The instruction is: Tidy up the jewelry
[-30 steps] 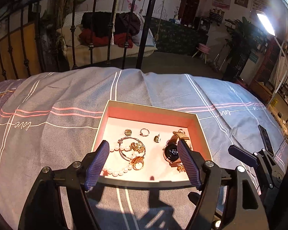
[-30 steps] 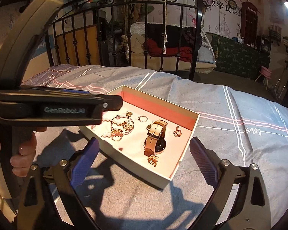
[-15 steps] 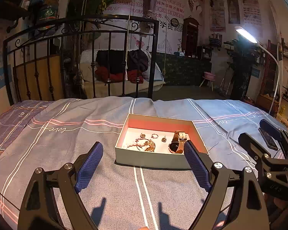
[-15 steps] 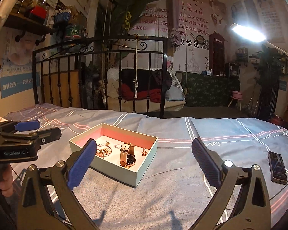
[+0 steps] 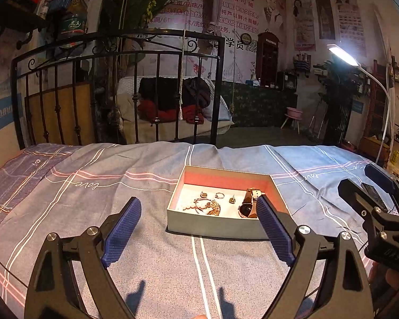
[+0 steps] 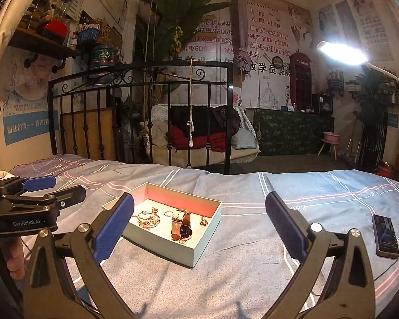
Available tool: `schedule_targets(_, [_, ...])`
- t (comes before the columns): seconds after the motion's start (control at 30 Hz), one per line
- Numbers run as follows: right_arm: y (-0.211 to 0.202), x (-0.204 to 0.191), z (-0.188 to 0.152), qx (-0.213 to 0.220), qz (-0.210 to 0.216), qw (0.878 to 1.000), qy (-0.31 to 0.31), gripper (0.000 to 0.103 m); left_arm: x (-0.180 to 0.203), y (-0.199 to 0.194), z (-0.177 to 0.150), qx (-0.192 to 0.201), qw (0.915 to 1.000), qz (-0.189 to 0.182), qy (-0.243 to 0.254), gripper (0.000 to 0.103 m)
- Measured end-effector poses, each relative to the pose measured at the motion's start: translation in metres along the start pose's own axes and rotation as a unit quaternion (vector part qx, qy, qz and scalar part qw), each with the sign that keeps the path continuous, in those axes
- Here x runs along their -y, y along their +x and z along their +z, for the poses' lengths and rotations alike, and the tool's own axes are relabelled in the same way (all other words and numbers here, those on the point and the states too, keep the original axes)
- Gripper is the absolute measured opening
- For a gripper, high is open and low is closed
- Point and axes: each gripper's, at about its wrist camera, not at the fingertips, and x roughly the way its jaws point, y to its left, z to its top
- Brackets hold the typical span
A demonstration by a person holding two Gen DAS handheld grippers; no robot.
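While both grippers hang back from the box (image 5: 218,226) with jaws wide and holding nothing, the jewelry sits loose inside it on the bed (image 5: 93,212), so the risks lie in the reach ahead. A watch (image 6: 182,226) lies toward the right of the box, a bangle (image 6: 147,218) tangled with beads and charms toward the left, and small rings (image 5: 219,194) and an earring (image 6: 204,221) between. The left gripper (image 5: 196,228) points at the near wall; the right gripper (image 6: 199,226) faces the box from the side.

Judging by the clutter, a pinch on the bangle could drag the tangled pieces along. The rings look tiny and flat, likely to slip from broad pads. The soft quilt may let the light box tip or slide if a finger presses its wall. A phone (image 6: 385,235) lies well apart, out of harm's way.
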Motion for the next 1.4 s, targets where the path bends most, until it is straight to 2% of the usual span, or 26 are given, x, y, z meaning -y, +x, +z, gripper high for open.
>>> schedule_targets(1.4, [0.0101,-0.0052,-0.0039,-0.017,0.006,1.0,-0.005,0.098,0.001,0.0036,-0.0043,-0.014,0.9999,0.004,0.0,0.091])
